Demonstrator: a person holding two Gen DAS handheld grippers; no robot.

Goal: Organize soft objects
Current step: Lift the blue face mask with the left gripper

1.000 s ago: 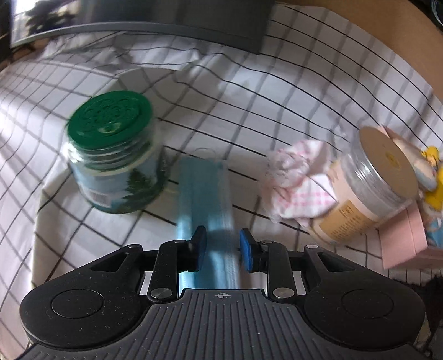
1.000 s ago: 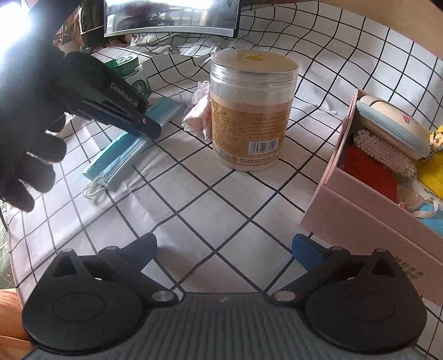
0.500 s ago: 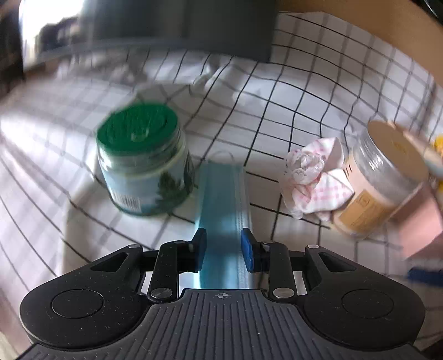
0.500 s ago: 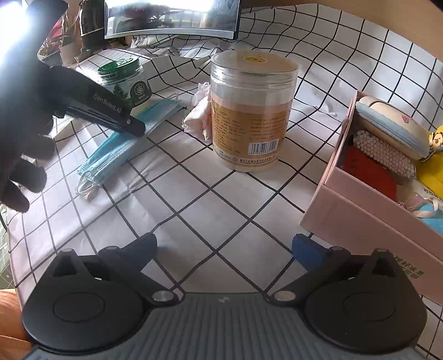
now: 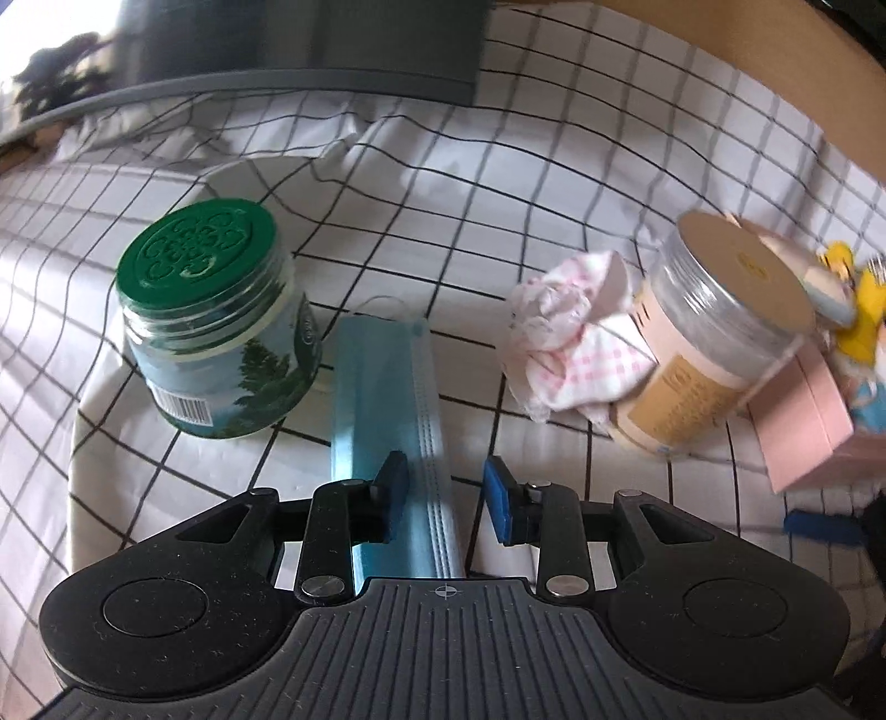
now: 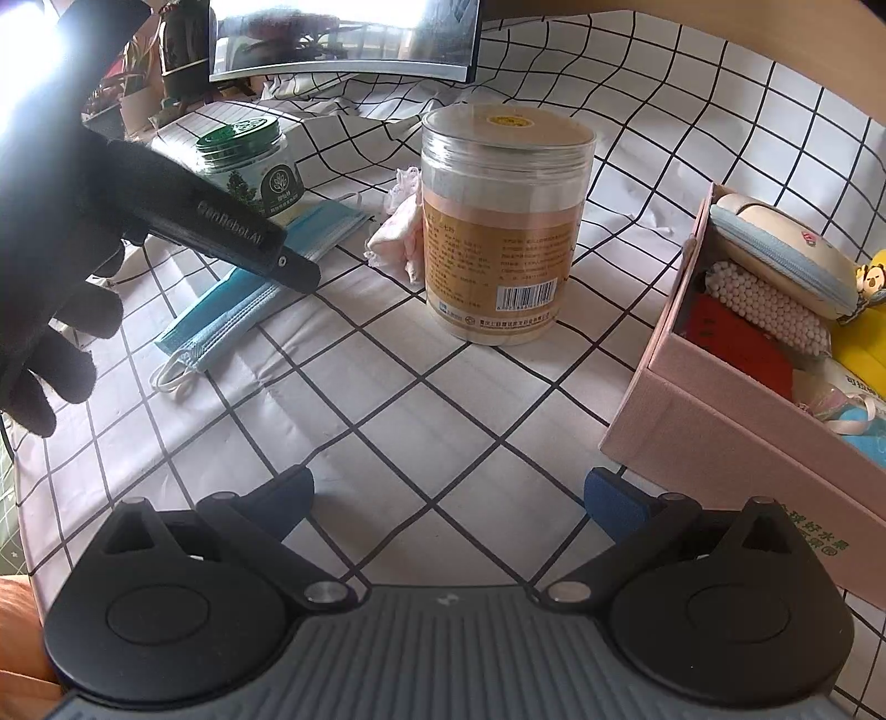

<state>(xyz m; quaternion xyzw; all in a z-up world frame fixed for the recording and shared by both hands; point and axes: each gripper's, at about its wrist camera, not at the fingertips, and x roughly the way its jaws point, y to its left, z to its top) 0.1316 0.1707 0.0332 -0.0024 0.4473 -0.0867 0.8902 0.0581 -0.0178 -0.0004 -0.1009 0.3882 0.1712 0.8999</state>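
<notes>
Overhead, a monitor (image 6: 343, 39) is backing the wrinkled checked cloth (image 6: 443, 387); left gripper (image 5: 446, 493) and right gripper (image 6: 448, 498) are hovering, fingers apart.

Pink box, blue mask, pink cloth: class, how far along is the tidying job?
Done: pink box already holds a pouch. In hand: left gripper, open, straddles the blue mask. Left: mask and pink cloth lie on the tablecloth; right gripper open, empty.

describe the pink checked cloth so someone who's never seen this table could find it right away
Find the tall clear jar with the tan lid, mid-tablecloth. Crumpled against its side, towards the green-lidded jar, is the pink checked cloth. The nearby face mask is flat and blue.
</notes>
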